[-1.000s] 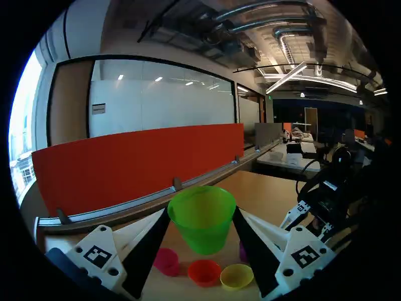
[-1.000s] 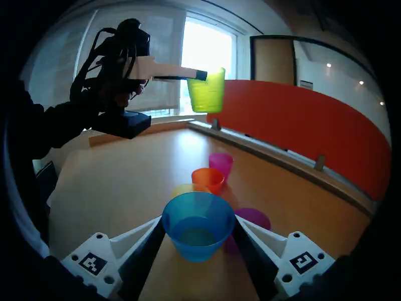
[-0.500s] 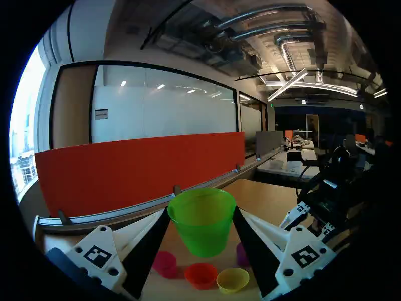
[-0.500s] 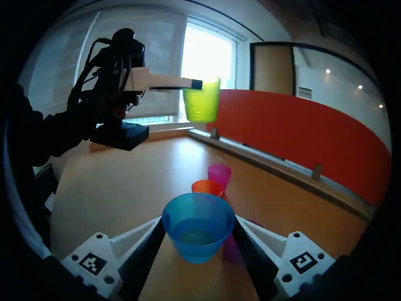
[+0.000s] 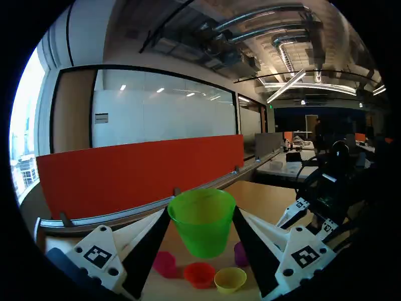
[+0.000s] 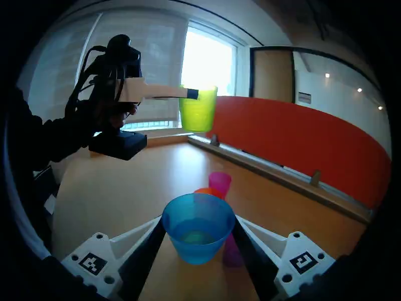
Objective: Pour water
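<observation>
Grippers both loaded: the left gripper (image 5: 201, 216) clamps its fingers on an upright green cup (image 5: 202, 228), high over the wooden table (image 6: 125, 185); the right gripper (image 6: 198, 223) squeezes a blue cup (image 6: 198, 246) holding a little water (image 6: 194, 237), a small pink cup (image 6: 219, 181) standing beyond it.

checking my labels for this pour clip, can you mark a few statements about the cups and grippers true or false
1. The left gripper holds the green cup upright. True.
2. The blue cup in the right gripper is empty. False: a little liquid sits in its bottom.
3. The green cup stands on the table. False: it is held up in the air, above the table.
4. A pink cup, an orange cup and a yellow cup stand on the table. True.
</observation>
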A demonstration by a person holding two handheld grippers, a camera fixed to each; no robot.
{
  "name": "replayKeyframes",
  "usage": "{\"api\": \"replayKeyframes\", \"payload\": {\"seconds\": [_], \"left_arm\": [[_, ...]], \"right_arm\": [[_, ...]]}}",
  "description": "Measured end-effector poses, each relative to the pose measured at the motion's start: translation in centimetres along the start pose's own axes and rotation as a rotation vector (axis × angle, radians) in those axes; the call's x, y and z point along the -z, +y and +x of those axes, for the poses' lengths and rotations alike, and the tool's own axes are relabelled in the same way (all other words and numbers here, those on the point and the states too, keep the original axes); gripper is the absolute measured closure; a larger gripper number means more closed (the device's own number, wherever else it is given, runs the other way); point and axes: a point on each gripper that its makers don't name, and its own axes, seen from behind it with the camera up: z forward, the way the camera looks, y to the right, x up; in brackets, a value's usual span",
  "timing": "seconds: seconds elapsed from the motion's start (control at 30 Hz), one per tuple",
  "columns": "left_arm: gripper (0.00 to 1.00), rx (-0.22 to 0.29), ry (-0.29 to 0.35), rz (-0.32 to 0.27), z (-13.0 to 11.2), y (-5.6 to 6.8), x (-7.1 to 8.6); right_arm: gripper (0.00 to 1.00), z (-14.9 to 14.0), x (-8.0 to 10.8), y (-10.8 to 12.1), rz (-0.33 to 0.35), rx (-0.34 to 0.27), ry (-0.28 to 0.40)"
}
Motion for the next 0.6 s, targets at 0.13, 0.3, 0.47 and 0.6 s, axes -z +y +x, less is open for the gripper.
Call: {"api": "replayKeyframes", "payload": {"seconds": [0.13,0.3,0.47,0.6], "left_arm": [[0.11,-0.005,-0.004,0.003,-0.1,0.0,0.3],[0.11,-0.013,-0.007,0.006,-0.2,-0.1,0.6],[0.11,-0.016,-0.011,0.005,-0.3,0.1,0.8],[0.11,-0.014,-0.011,0.002,-0.3,0.3,0.8]], "right_arm": [[0.09,0.7,0.0,0.0,-0.002,-0.008,0.019],[0.09,1.7,0.0,0.0,-0.002,-0.014,0.045],[0.09,2.5,0.2,0.2,-0.01,-0.017,0.079],[0.09,3.1,0.3,0.5,-0.019,-0.02,0.099]]}}
